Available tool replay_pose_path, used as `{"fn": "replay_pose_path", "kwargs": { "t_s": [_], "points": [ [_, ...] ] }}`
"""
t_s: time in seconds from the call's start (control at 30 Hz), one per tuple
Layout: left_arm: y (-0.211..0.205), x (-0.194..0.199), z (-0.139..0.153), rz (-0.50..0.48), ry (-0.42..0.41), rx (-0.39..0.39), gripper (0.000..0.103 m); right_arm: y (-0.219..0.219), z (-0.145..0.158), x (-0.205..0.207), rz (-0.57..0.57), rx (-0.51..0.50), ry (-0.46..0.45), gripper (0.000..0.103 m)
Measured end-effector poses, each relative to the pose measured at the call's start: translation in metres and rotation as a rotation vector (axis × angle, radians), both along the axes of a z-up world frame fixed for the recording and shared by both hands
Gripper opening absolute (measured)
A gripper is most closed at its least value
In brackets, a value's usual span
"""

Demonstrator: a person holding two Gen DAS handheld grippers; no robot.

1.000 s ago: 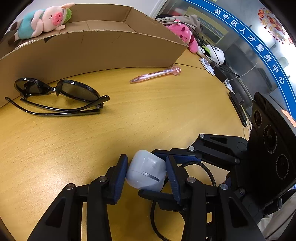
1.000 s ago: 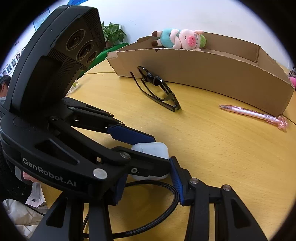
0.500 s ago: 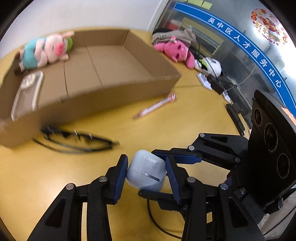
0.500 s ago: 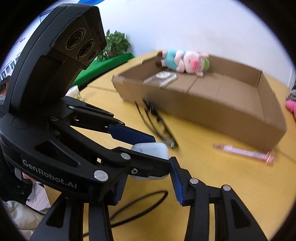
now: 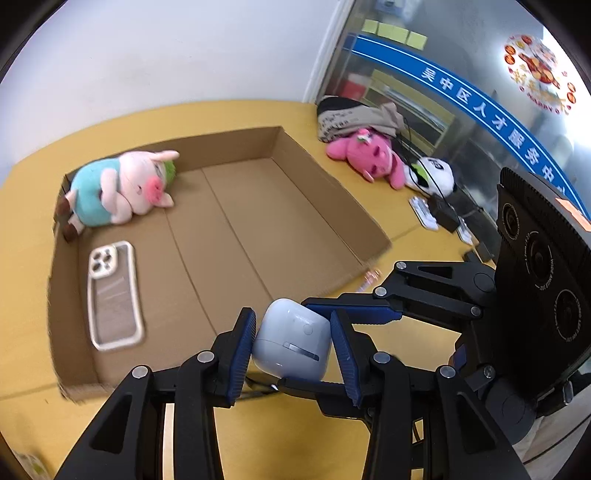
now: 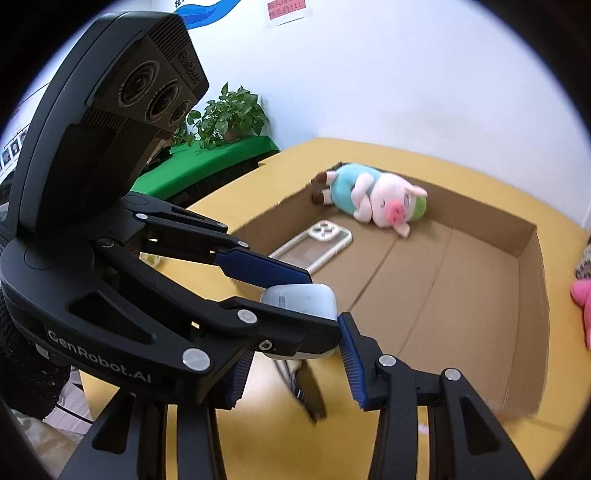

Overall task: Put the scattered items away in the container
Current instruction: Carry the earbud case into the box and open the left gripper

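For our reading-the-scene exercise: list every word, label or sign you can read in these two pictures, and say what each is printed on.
"GenRobot.AI": black arm of the left tool.
"GenRobot": its camera housing, partly legible.
"吴中区人才服务中心": blue band on the glass wall.
Red round sticker: blurred.
Red notice on the wall: blurred.

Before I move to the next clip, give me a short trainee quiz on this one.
1. True or false: the left gripper is shut on the earbud case.
2. Which lies in the box? A) pen B) phone case C) pink plush D) sunglasses
3. Fill in: the pig lies in the box's far ____ corner, seen from the left wrist.

Key: 1 true, blue fingers press both its sides. 2 B. 3 left.
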State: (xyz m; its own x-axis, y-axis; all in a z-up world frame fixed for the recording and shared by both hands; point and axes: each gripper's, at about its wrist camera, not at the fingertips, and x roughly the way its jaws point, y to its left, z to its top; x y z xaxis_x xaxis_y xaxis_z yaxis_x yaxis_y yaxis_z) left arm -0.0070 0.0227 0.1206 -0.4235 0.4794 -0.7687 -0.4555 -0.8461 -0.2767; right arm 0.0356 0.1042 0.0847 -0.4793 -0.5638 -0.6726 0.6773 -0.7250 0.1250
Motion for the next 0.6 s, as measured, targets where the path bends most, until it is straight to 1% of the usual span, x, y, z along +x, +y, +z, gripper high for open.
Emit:
{"fn": "replay_pose_path", "kwargs": {
  "t_s": [0.1,0.27,0.37,0.5,0.6],
  "points": [
    [-0.013,-0.025,0.002,0.008,-0.013,-0.006,0.045,-0.012,0.003,-0.027,0.016,0.000,-0.018,0.043],
    [-0.032,-0.071,-0.009,0.032,-0.076,-0.015,0.045,-0.030,-0.002,-0.073,0.043,0.007,-0.079,0.043],
    [-0.043,-0.095,-0.027,0.053,-0.143,-0.009,0.045,-0.039,-0.017,-0.101,0.045,-0.001,-0.164,0.043],
    [-0.052,-0.116,-0.061,0.059,-0.250,0.000,0.044,-0.044,-0.045,-0.118,0.033,-0.007,-0.275,0.043],
    [-0.055,-0.123,-0.084,0.061,-0.319,0.007,0.045,-0.049,-0.068,-0.128,0.018,-0.001,-0.355,0.043]
  ]
}}
